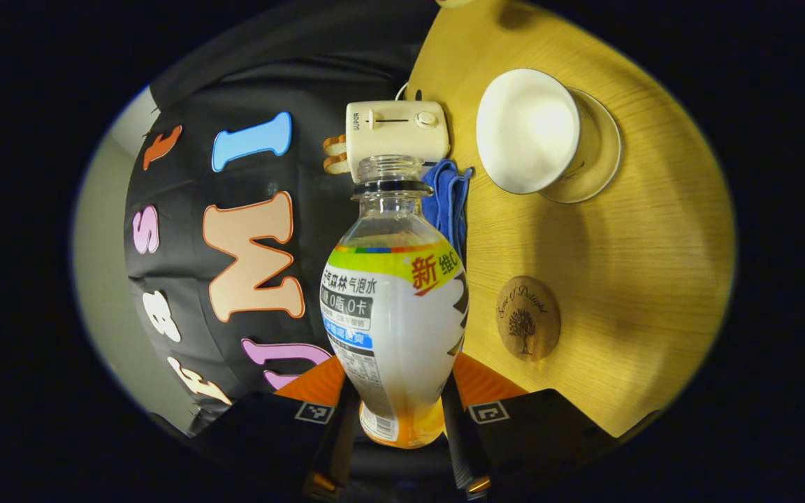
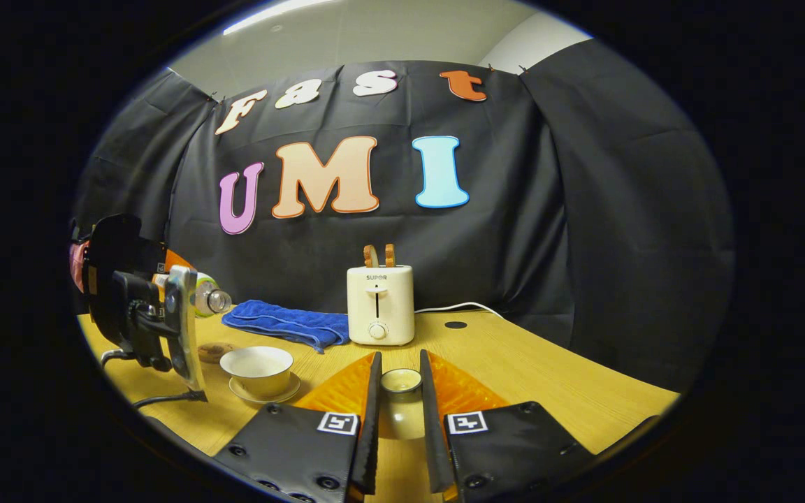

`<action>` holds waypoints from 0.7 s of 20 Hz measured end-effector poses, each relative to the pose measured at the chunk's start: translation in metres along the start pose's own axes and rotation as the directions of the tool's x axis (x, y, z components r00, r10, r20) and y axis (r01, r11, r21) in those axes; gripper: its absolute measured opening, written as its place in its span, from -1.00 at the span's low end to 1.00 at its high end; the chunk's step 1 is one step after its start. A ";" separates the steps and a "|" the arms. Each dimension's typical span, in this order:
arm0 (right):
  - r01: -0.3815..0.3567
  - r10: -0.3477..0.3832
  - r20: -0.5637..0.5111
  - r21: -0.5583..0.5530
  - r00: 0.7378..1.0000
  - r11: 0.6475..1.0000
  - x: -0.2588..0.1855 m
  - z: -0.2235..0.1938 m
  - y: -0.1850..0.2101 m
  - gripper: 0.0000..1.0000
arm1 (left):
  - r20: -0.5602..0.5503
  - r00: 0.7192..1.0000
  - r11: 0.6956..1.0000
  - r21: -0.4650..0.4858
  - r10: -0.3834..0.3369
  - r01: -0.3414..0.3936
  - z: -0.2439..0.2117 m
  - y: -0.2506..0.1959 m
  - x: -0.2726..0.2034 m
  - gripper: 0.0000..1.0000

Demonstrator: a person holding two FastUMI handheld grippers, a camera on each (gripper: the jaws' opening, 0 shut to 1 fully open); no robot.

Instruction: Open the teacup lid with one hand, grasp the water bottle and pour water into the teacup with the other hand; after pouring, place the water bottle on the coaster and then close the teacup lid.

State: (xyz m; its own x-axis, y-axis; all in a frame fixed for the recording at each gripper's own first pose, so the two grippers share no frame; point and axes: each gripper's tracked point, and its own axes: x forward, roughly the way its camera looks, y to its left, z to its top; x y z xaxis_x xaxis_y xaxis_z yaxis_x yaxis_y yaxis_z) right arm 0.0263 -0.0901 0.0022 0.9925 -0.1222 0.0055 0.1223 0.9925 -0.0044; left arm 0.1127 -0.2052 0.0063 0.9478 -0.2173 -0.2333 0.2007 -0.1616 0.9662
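My left gripper point(image 1: 400, 426) is shut on a clear, uncapped water bottle point(image 1: 394, 307) with a colourful label. In the right gripper view that bottle point(image 2: 205, 296) lies tipped about level, its mouth above and to the left of the white teacup point(image 2: 257, 369). No water stream shows. The teacup point(image 1: 525, 129) stands open on its saucer point(image 1: 602, 150). A round wooden coaster point(image 1: 528, 318) lies on the table near the cup, also seen as coaster point(image 2: 215, 351). My right gripper point(image 2: 400, 402) is shut on the white teacup lid point(image 2: 401, 381), held above the table right of the cup.
A white toaster point(image 2: 380, 304) with bread in its slots stands at the back of the wooden table point(image 2: 549, 377). A folded blue towel point(image 2: 287, 323) lies to its left. A white cable point(image 2: 455, 306) runs behind it, beside a dark round hole point(image 2: 455, 325).
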 end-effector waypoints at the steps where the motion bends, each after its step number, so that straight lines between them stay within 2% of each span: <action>1: 0.000 0.000 0.000 0.000 1.000 1.000 0.000 0.000 0.000 -0.36 | -0.001 1.000 1.000 0.022 -0.003 0.003 0.001 0.000 0.000 0.08; 14: -0.001 0.001 0.001 0.000 1.000 1.000 0.000 0.000 0.000 -0.36 | -0.015 1.000 0.965 0.262 0.005 -0.001 0.004 0.005 0.008 0.10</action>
State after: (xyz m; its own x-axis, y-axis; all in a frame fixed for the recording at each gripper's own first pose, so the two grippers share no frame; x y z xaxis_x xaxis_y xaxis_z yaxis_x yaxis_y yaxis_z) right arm 0.0265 -0.0903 0.0023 0.9926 -0.1216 0.0062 0.1216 0.9926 -0.0048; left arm 0.1205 -0.2119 0.0083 0.9524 -0.2034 -0.2269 0.1282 -0.4081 0.9039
